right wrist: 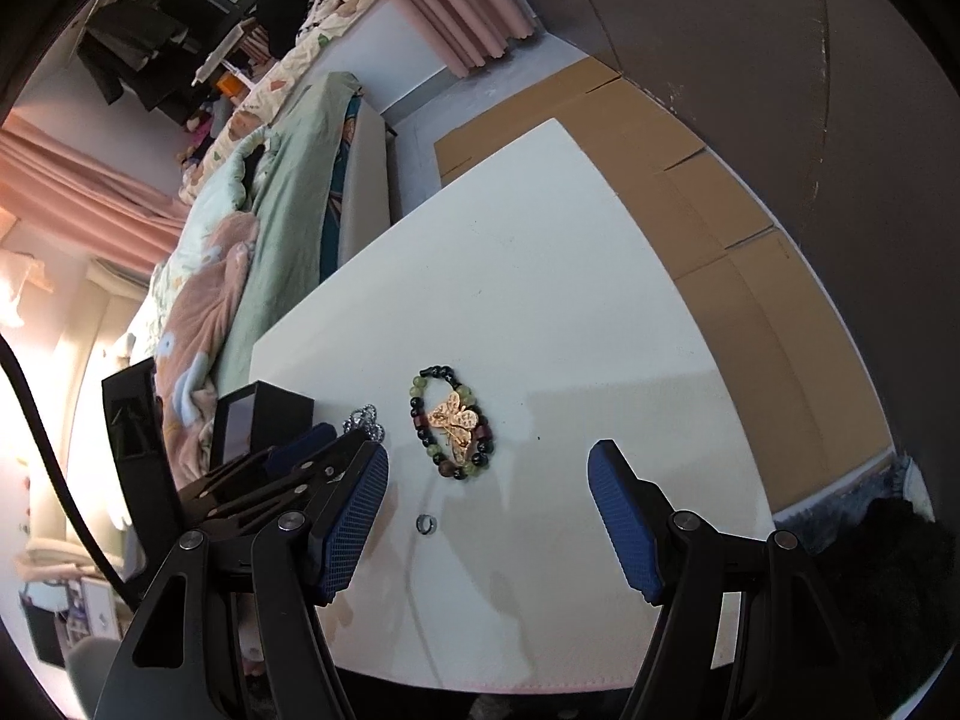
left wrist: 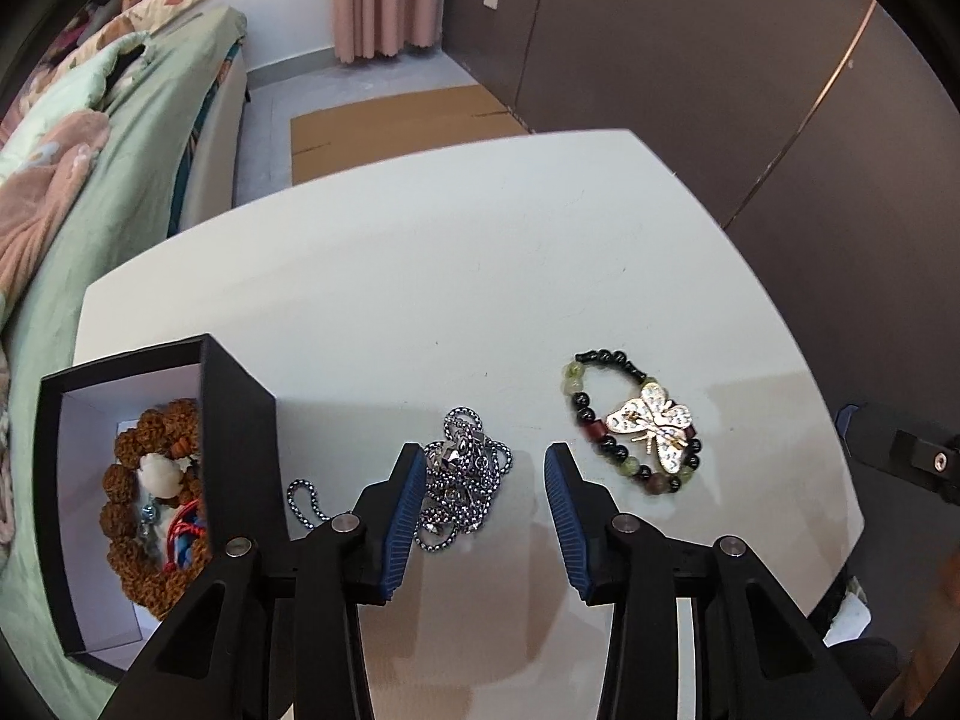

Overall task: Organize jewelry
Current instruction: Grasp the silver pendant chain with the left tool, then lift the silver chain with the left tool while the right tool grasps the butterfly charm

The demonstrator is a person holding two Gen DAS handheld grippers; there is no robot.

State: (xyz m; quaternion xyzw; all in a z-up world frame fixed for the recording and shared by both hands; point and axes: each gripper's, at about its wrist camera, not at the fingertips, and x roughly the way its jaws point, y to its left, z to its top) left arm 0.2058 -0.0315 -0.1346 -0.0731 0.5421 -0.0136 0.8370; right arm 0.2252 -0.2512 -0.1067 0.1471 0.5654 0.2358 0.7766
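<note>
On the white table (left wrist: 420,252) we see, at its near left edge, an open black box (left wrist: 240,408) containing a brown beaded bracelet (left wrist: 129,504). Just right of the box lies a silver ball chain (left wrist: 462,480), bunched in a heap. We hold the left gripper (left wrist: 480,474) over that chain, jaws wide, gripping nothing. Farther right rests a dark beaded bracelet (left wrist: 630,420) with a gold butterfly brooch (left wrist: 651,423) lying on it. We hold the right gripper (right wrist: 489,474) near it, jaws wide, empty. A small ring (right wrist: 426,522) lies nearest.
</note>
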